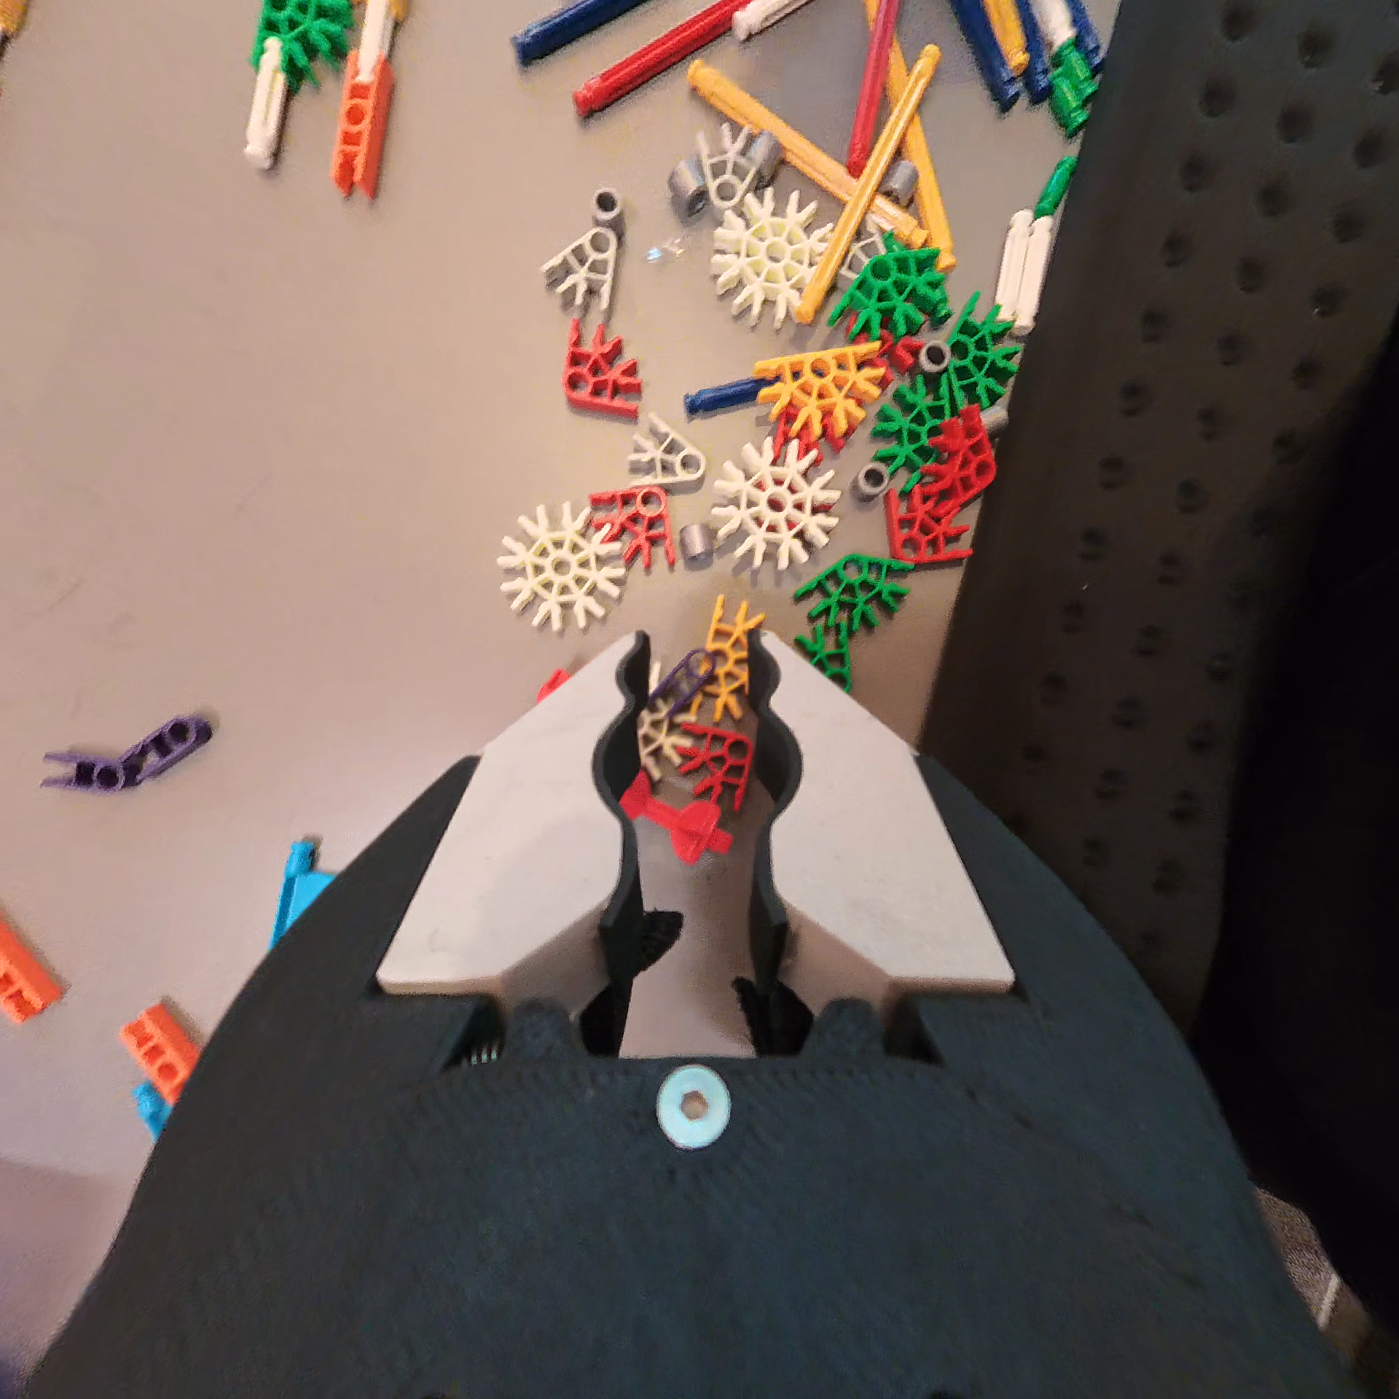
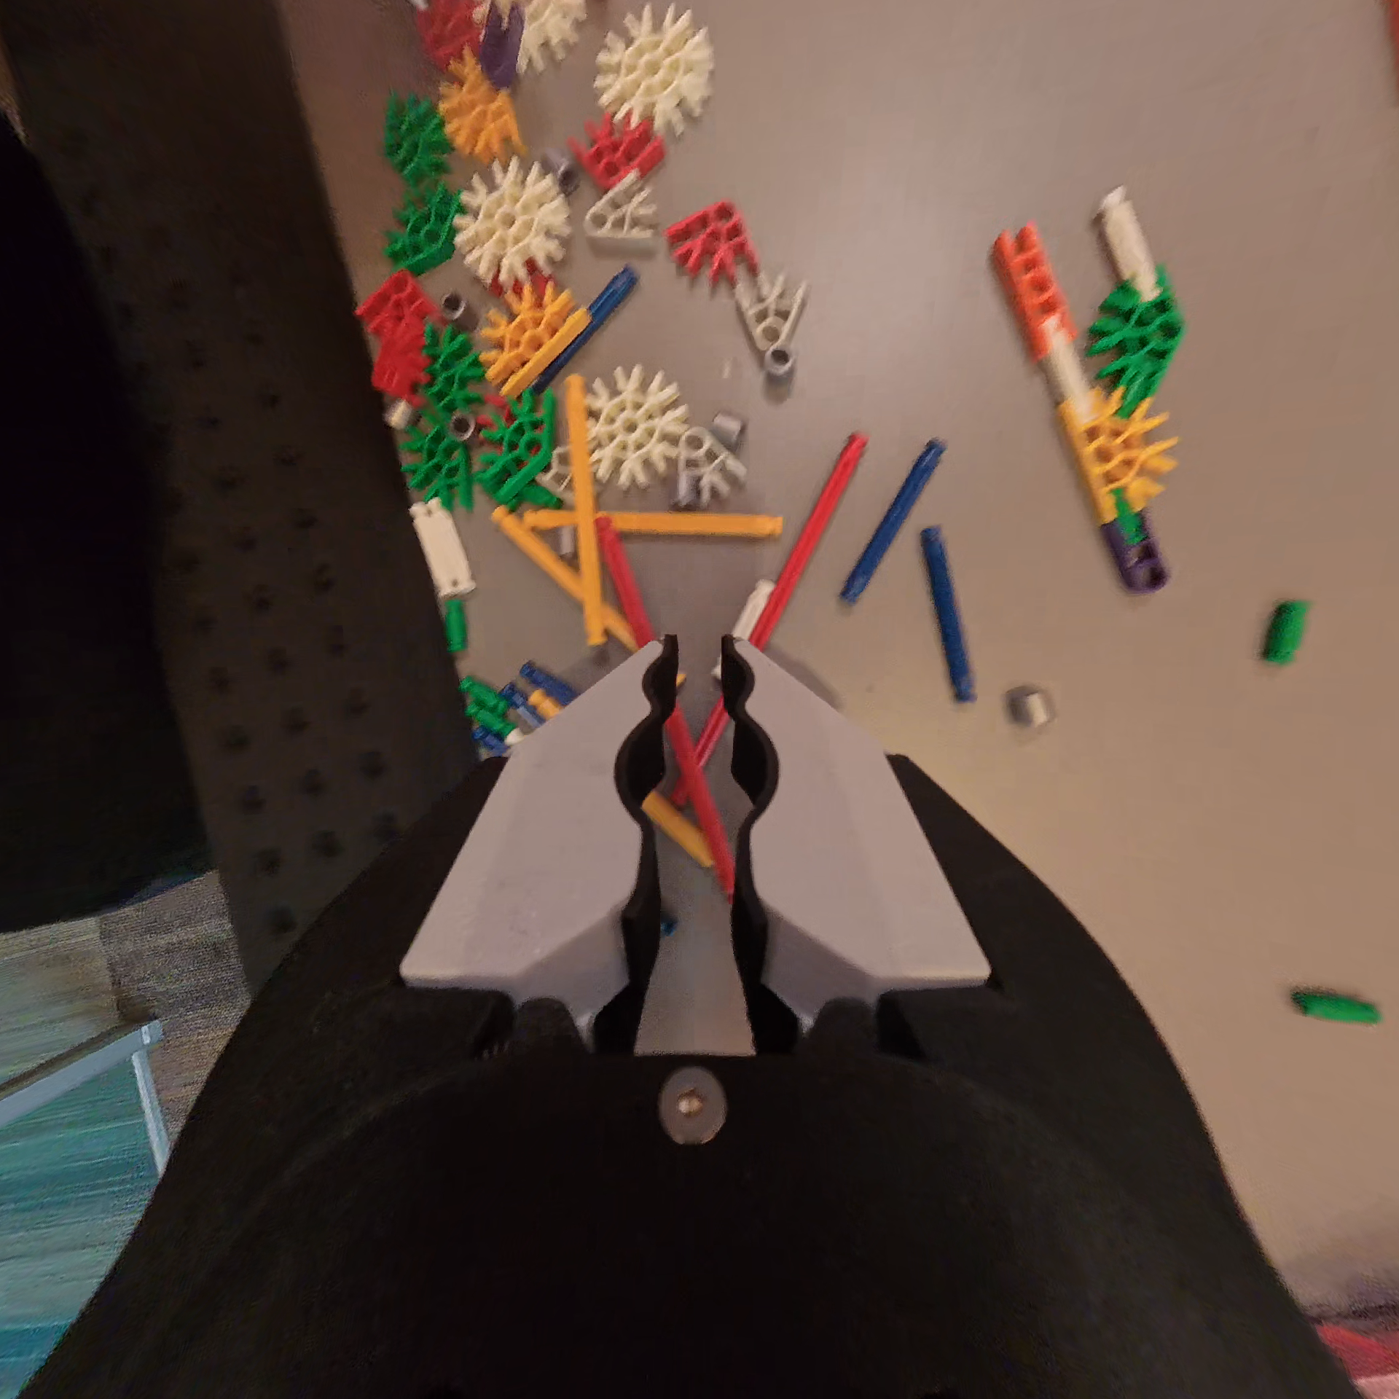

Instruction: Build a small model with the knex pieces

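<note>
My left gripper (image 1: 700, 643) is open and hovers low over a beige table (image 1: 265, 454). Between its jaws I see a yellow connector (image 1: 728, 658), a purple clip (image 1: 685, 674), a red connector (image 1: 719, 761) and a red bow-tie piece (image 1: 677, 821) lying below. I cannot tell whether the pads touch the yellow connector. My right gripper (image 2: 700, 651) is open by a narrow gap and holds nothing. Two crossing red rods (image 2: 700, 787) and a yellow rod (image 2: 677, 829) lie on the table under it.
A pile of white (image 1: 560, 566), green, red and yellow connectors and rods lies along a black perforated panel (image 1: 1173, 530), which also shows in the right wrist view (image 2: 250, 530). Blue rods (image 2: 893, 522), a joined stick of pieces (image 2: 1090, 394) and green stubs (image 2: 1285, 632) lie farther right. Across from one pair of fingers to the other is roughly 20 centimeters. My left tips are about 25 centimeters from the yellow rod (image 2: 677, 829), my right tips only 7 centimeters.
</note>
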`<state>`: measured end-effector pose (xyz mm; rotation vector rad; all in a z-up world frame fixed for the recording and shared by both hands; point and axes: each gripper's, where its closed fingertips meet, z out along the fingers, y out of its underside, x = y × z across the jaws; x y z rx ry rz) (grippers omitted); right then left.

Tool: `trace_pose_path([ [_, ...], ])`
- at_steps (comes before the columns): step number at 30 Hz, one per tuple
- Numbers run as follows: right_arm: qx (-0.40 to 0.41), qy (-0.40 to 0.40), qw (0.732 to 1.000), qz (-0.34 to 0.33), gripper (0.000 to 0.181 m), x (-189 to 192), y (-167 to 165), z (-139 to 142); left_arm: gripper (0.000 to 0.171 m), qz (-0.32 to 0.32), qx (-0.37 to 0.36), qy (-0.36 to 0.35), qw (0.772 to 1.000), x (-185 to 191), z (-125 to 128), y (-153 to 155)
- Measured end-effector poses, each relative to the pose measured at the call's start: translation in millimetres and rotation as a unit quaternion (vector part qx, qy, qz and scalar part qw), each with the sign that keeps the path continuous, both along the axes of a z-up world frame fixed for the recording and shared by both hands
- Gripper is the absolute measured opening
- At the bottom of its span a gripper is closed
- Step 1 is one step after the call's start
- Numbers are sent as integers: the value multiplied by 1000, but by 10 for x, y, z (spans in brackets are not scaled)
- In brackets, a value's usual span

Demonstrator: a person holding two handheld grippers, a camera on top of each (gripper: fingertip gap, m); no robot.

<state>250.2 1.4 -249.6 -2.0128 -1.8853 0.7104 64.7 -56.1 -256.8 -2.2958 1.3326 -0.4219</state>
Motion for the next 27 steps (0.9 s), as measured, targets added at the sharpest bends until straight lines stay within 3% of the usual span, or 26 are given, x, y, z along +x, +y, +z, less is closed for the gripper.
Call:
trace_pose_path([
  [6,-14,-45,999,-14,5,398,-385,-185,24,-36,2,-18,999,282,-9,8],
  [11,19,-2,996,-87,5,239,-154,-119,23,-45,13,-25,999,389,4,68],
  [16,30,1,993,-116,4,-93,3,-253,24,-41,28,-34,998,427,67,144],
  [27,46,2,986,-161,9,-108,125,-320,24,-14,36,-43,998,221,81,155],
])
